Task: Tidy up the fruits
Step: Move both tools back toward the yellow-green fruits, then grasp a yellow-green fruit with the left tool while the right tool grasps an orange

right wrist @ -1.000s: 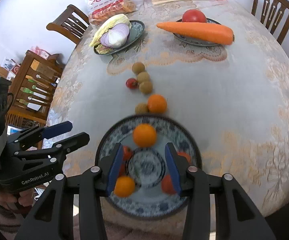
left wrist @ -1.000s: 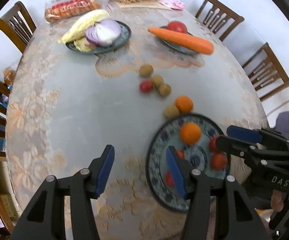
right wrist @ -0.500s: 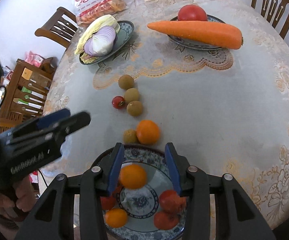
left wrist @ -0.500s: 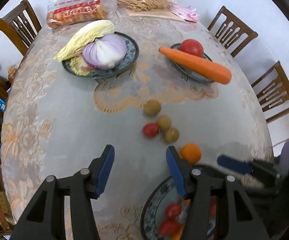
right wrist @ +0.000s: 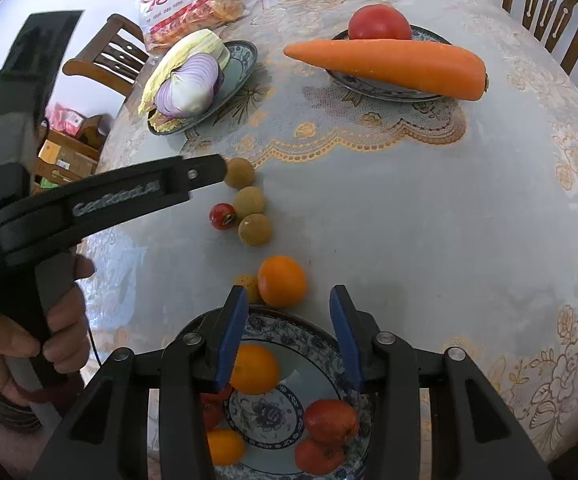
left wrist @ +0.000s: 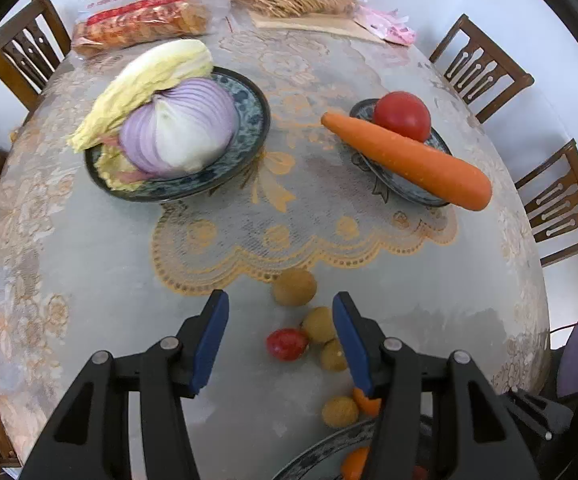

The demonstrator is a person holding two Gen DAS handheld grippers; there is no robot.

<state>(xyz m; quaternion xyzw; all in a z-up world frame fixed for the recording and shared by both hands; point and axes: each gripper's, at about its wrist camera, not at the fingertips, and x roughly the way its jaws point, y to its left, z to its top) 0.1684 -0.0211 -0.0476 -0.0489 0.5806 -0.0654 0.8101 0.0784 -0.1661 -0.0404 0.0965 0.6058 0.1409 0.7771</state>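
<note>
A blue patterned fruit plate (right wrist: pixel 313 330) at the table's near edge holds oranges and red fruits. Loose on the cloth lie an orange (right wrist: pixel 282 281), a cherry tomato (right wrist: pixel 222 216) and several brown longans (right wrist: pixel 250 202). My left gripper (left wrist: pixel 277 330) is open and empty, hovering over the cherry tomato (left wrist: pixel 287 344) and longans (left wrist: pixel 293 287); it also shows in the right wrist view (right wrist: pixel 209 170). My right gripper (right wrist: pixel 285 330) is open and empty above the plate's far rim, just short of the loose orange.
A plate with cabbage and a halved purple onion (left wrist: pixel 179 136) stands at the back left. A plate with a carrot (left wrist: pixel 407 160) and a tomato (left wrist: pixel 403 116) stands at the back right. Bagged food (left wrist: pixel 145 12) lies at the far edge. Chairs surround the table.
My left gripper has moved forward from beside the fruit plate to over the tomato and longans. My right gripper has moved forward over the plate toward the loose orange. Both stayed open.
</note>
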